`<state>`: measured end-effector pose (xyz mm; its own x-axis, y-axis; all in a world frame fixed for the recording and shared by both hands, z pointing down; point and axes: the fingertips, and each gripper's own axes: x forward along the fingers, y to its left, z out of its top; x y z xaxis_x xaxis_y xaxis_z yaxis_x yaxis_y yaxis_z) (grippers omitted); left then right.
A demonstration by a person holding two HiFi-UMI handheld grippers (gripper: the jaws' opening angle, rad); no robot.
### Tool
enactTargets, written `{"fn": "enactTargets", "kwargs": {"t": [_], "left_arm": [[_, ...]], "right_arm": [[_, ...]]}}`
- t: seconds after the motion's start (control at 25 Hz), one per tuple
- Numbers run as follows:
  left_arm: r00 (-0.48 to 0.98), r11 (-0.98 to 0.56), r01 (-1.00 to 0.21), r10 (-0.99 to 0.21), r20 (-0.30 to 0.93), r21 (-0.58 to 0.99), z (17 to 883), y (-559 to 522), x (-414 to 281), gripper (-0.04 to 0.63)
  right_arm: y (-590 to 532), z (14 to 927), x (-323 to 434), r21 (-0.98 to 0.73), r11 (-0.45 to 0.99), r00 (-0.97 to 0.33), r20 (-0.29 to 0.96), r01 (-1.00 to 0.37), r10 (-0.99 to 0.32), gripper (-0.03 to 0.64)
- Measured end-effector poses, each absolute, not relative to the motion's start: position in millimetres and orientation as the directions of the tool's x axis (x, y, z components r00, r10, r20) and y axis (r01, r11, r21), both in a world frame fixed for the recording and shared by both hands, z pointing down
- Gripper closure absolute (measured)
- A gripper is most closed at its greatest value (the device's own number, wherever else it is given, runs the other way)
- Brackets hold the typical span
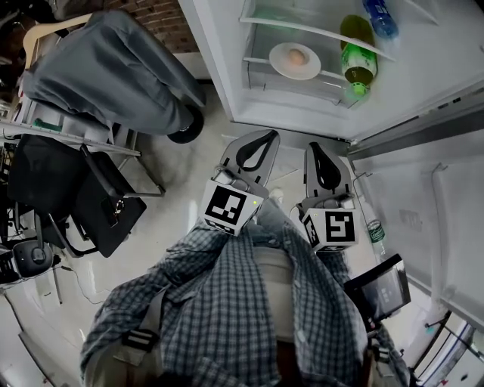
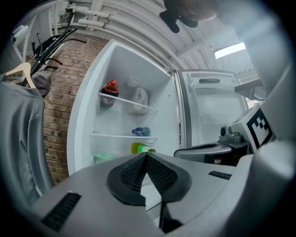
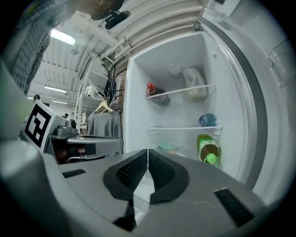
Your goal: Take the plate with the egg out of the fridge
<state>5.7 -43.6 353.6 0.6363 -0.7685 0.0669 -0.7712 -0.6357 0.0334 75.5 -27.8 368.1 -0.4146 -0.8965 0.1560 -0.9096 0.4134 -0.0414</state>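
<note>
The fridge (image 1: 219,68) stands open ahead of me. On a lower shelf lies a white plate (image 1: 281,68) with a brown egg (image 1: 297,56) on it. Beside it to the right lies a green bottle (image 1: 357,64), with a blue bottle (image 1: 380,19) one shelf up. My left gripper (image 1: 261,137) and right gripper (image 1: 314,149) are side by side near my body, well short of the shelves. Both are shut with nothing between the pads. In the left gripper view the left gripper (image 2: 146,155) hides the plate; in the right gripper view the right gripper (image 3: 148,150) also covers it.
The fridge door (image 1: 423,189) swings out on the right, with a bottle (image 1: 376,234) in its rack. A grey jacket (image 1: 113,68) on a hanger and black bags (image 1: 91,196) crowd the left. A red-capped bottle (image 2: 110,90) and a pale bag (image 2: 138,99) sit on the upper shelf.
</note>
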Motion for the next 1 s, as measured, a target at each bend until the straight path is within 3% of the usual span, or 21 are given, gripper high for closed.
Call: {"fn": "enactTargets", "kwargs": {"t": [0.6,1.0], "left_arm": [[0.589,-0.579,-0.807,-0.803,0.093,0.118,354.1,-96.6,32.6,0.589],[0.585,-0.564,-0.808,-0.802,0.12,0.171,361.1,-118.4,44.3,0.589]], "right_arm": [[-73.8,351.2,80.8,0.098,0.536,-0.525,0.123,-0.838,-0.842,0.601],[-88.2,363.5,89.7,0.168,0.549,-0.523,0.175,-0.819,-0.834,0.603]]}}
